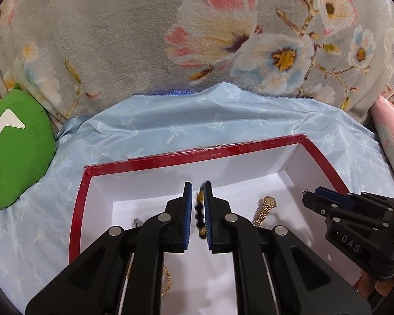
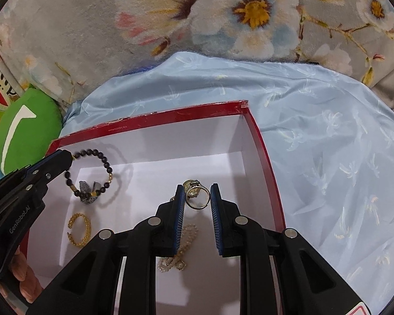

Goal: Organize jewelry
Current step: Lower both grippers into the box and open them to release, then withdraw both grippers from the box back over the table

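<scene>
A red-rimmed box [image 1: 170, 153] with a white inside lies on a light blue cloth. My left gripper [image 1: 197, 189] is held over the box with a black beaded bracelet [image 1: 199, 214] hanging between its nearly closed jaws. In the right wrist view the bracelet [image 2: 92, 176] dangles from the left gripper's tip [image 2: 67, 156] above the box floor. My right gripper [image 2: 197, 191] is open around a gold watch [image 2: 195, 193] that lies inside the box [image 2: 170, 116]. The watch also shows in the left wrist view [image 1: 264, 210].
Inside the box lie a gold open bangle [image 2: 78, 229] and a pearl strand [image 2: 180, 249]. A gold chain [image 1: 166, 281] shows under the left gripper. A green cushion [image 1: 15, 147] sits left of the box. A floral blanket [image 1: 144, 39] rises behind it.
</scene>
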Demonstrator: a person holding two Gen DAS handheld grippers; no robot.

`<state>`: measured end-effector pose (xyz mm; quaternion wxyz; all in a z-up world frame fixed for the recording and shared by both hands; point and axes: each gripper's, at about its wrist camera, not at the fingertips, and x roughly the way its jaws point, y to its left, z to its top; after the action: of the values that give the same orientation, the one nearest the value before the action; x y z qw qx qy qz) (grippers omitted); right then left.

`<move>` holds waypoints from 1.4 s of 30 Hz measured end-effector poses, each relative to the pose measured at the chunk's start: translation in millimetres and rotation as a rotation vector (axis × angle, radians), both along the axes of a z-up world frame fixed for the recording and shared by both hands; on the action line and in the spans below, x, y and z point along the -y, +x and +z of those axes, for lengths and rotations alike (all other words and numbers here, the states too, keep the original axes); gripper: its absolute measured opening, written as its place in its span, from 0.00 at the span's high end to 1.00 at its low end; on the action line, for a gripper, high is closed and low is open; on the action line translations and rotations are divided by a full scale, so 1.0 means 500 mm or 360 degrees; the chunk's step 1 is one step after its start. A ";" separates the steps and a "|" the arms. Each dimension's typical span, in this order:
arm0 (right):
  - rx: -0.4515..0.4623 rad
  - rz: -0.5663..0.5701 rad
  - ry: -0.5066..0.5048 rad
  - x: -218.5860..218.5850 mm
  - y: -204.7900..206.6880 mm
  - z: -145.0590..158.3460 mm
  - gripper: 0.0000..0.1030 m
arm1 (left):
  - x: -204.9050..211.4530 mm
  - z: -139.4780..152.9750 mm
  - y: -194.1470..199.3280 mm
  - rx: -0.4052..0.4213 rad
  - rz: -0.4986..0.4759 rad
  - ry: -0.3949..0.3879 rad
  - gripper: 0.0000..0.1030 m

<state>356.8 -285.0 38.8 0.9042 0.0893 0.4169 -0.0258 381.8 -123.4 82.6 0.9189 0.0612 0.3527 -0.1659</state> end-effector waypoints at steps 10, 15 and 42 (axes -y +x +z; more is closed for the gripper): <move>-0.0030 -0.0007 0.0004 0.004 0.001 -0.019 0.82 | -0.015 -0.003 0.005 -0.0008 0.0064 -0.0047 0.81; -0.0019 -0.0022 0.0108 0.019 0.000 -0.022 0.86 | -0.011 0.001 -0.004 0.0042 0.0070 -0.0027 0.80; 0.0226 0.0070 -0.0072 -0.079 -0.499 -0.083 0.78 | -0.198 -0.071 -0.392 -0.0019 0.0148 -0.0083 0.65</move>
<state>107.0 -245.3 -2.5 0.9336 0.0613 0.3529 -0.0090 186.0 -24.5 47.1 0.9248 0.0199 0.3561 -0.1324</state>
